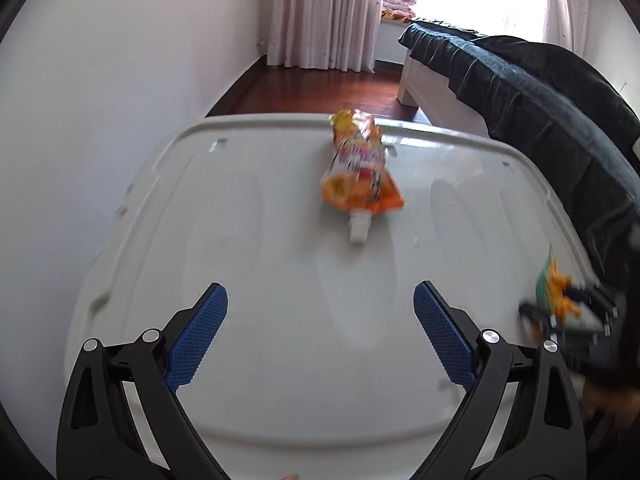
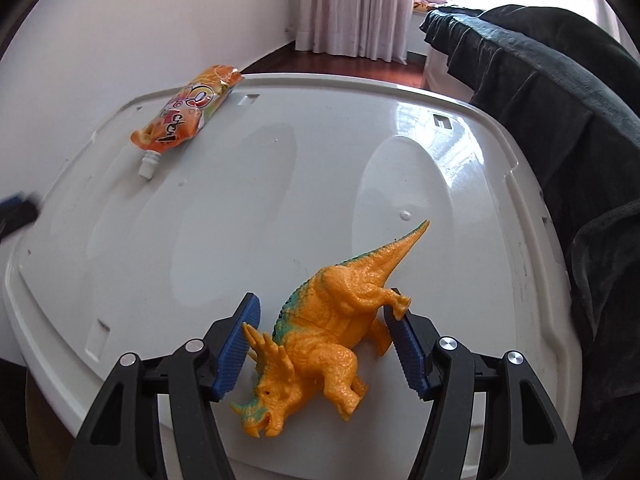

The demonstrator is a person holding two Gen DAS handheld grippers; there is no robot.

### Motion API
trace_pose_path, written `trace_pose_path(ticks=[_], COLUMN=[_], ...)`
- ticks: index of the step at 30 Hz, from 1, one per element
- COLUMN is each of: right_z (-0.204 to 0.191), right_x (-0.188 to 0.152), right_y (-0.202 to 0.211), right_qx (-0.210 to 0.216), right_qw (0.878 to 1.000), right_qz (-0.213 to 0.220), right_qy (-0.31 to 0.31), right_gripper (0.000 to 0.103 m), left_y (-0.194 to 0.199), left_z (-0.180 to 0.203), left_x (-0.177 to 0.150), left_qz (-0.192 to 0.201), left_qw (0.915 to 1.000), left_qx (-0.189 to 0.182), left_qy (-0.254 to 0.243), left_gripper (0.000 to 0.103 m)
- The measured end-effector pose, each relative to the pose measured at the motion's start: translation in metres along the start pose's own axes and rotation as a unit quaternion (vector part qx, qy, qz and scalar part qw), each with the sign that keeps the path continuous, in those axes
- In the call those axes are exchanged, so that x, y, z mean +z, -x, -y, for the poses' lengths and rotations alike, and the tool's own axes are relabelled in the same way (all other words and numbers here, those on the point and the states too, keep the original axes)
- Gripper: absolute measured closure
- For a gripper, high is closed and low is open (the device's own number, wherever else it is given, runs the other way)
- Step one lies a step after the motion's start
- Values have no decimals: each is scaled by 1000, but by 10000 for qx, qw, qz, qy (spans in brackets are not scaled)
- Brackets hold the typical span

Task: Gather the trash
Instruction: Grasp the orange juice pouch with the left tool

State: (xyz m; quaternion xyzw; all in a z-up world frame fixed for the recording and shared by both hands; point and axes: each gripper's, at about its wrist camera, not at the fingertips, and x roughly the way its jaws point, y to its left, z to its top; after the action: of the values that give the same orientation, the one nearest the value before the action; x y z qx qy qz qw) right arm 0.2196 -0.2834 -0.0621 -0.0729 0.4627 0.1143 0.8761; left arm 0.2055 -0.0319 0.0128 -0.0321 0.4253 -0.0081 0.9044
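Observation:
An orange drink pouch [image 1: 360,168] with a white spout lies on the white plastic lid [image 1: 260,240], toward its far edge. My left gripper [image 1: 320,312] is open and empty, above the lid, short of the pouch. In the right wrist view the pouch [image 2: 184,116] lies at the far left of the lid [image 2: 280,184]. My right gripper [image 2: 320,332] is closed around an orange toy dinosaur [image 2: 328,340] lying on the lid; both blue pads touch its sides. The right gripper with the dinosaur [image 1: 556,292] also shows blurred at the right edge of the left wrist view.
A bed with a dark blanket [image 1: 520,92] runs along the right side of the lid. A white wall [image 1: 100,120] is on the left. Wooden floor [image 1: 320,88] and pink curtains [image 1: 324,12] lie beyond.

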Motion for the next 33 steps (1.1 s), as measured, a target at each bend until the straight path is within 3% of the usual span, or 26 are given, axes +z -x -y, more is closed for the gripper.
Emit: trace_pose_path(ticks=[7, 13, 17, 18, 24, 25, 26, 27, 28, 33], right_z=[12, 13, 15, 16, 17, 16, 16, 16, 15, 13], right_x=[6, 5, 7, 8, 12, 12, 12, 13, 13, 14], right_y=[-4, -3, -4, -4, -7, -7, -8, -7, -8, -8], right_qx=[339, 400, 466, 464, 429, 415, 397, 382, 365, 260], right_qw=[9993, 9990, 9985, 9985, 9984, 9984, 9984, 9984, 9984, 9985], right_qz=[-74, -71, -103, -115, -131, -134, -136, -137, -140, -141], right_qy=[-157, -173, -261, -272, -358, -369, -379, -394, -411, -457], right_gripper=[40, 39, 39, 39, 39, 40, 40, 40, 40, 40], left_y=[-73, -126, -161, -165, -162, -160, -158, -153, -148, -145], left_z=[25, 34, 32, 33, 36, 36, 37, 38, 39, 40], left_x=[60, 94, 101, 100, 96, 95, 93, 91, 91, 92], left_qz=[-209, -432, -777, -750, -431, -386, -318, -184, -111, -105], left_qw=[9998, 9988, 9965, 9963, 9983, 9985, 9987, 9989, 9987, 9982], left_qx=[-34, 227, 284, 413, 334, 333, 323, 339, 376, 456], left_qy=[18, 46, 93, -28, -202, -197, -212, -263, -324, -373], left_gripper=[11, 11, 9, 7, 7, 10, 20, 34, 58, 65])
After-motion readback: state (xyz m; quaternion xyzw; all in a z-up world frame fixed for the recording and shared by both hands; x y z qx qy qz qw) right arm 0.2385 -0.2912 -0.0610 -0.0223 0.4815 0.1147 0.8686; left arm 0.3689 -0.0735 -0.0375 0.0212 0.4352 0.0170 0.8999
